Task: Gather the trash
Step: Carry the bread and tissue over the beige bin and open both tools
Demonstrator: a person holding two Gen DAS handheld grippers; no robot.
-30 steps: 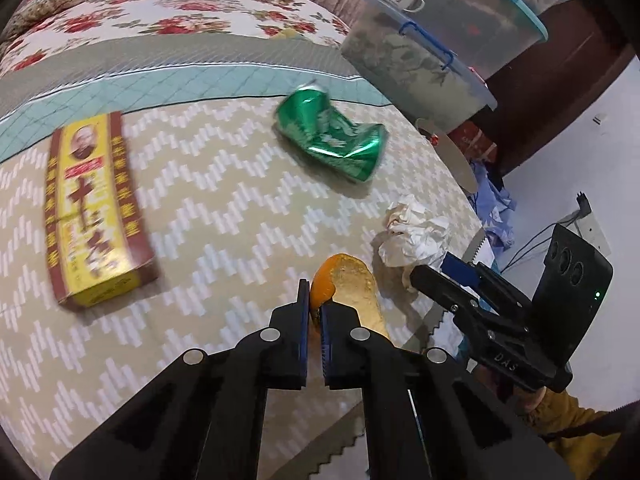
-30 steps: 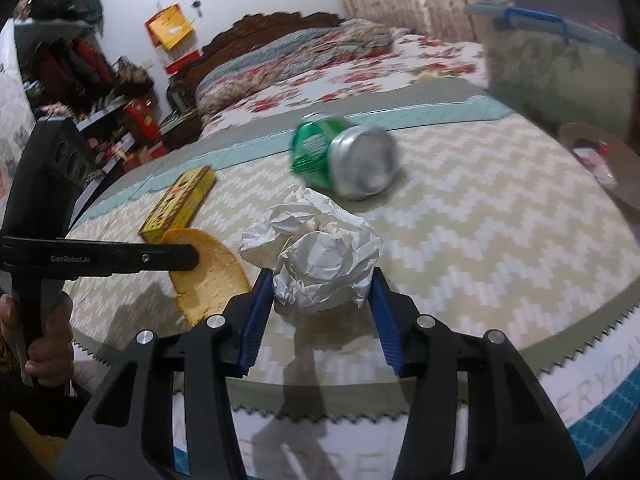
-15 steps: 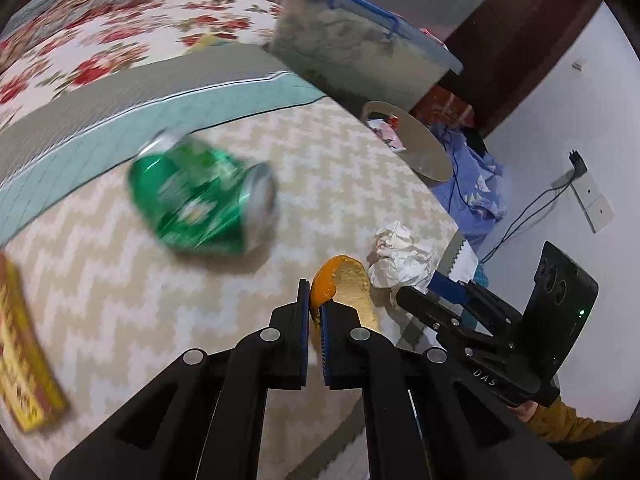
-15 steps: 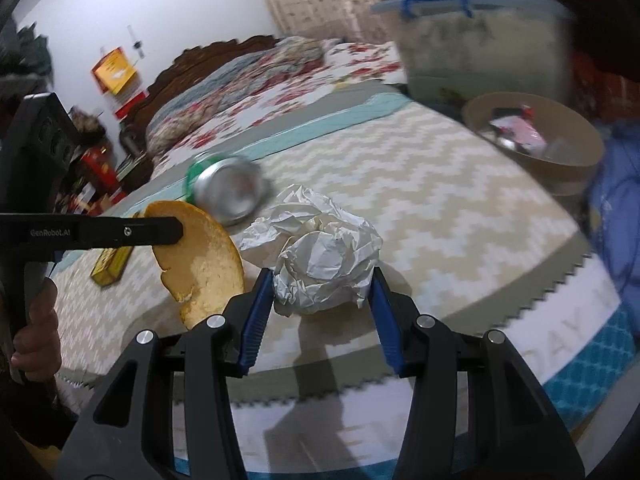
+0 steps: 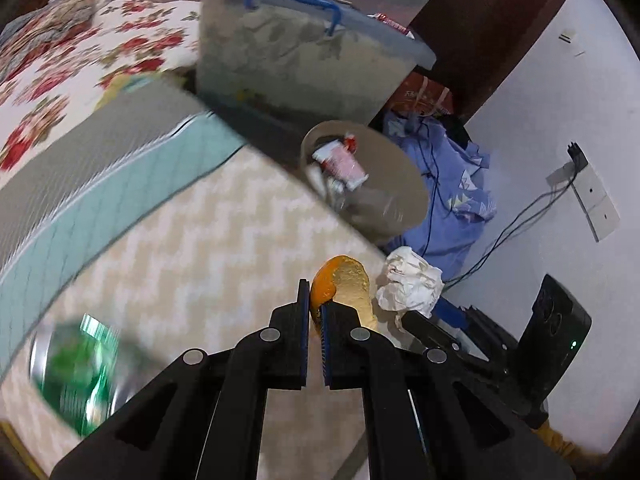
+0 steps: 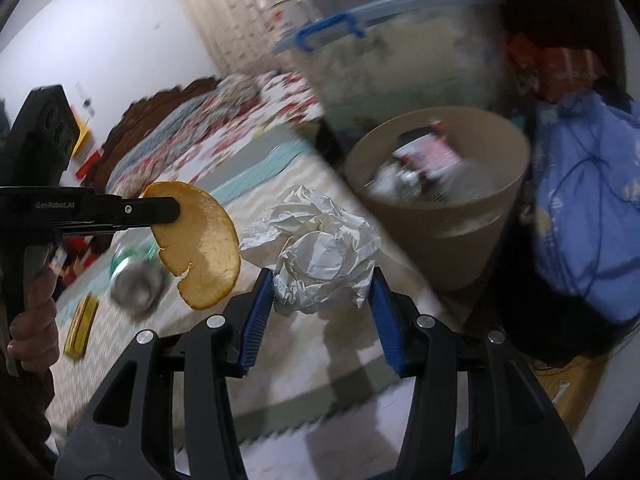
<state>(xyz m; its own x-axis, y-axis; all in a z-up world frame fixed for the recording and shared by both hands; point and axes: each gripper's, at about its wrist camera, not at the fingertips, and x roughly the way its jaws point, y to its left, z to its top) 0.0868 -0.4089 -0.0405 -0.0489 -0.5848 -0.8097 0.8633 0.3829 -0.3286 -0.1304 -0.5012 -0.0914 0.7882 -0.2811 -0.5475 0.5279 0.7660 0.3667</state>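
- The left tongs (image 5: 315,312) are clamped on the edge of an orange peel (image 5: 340,284), which is held up in the air above the bed's zigzag cover (image 5: 208,264).
- The right tongs (image 6: 322,280) grip a crumpled white paper ball (image 6: 320,256) between blue pads (image 6: 256,320), also lifted clear of the bed.
- Peel and paper ball sit side by side, near the bed's corner.
- Just past that bed edge stands a tan waste bin (image 6: 436,232) with wrappers already inside.
- Behind the bin is a clear storage box (image 5: 304,64) with a blue handle; blue cloth (image 5: 452,184) lies heaped beside the bin.
- A crushed green can (image 5: 76,368) and a yellow box (image 6: 82,326) lie on the bed cover, well apart from the bin.
- A hand (image 6: 34,324) holds the left tool's handle.
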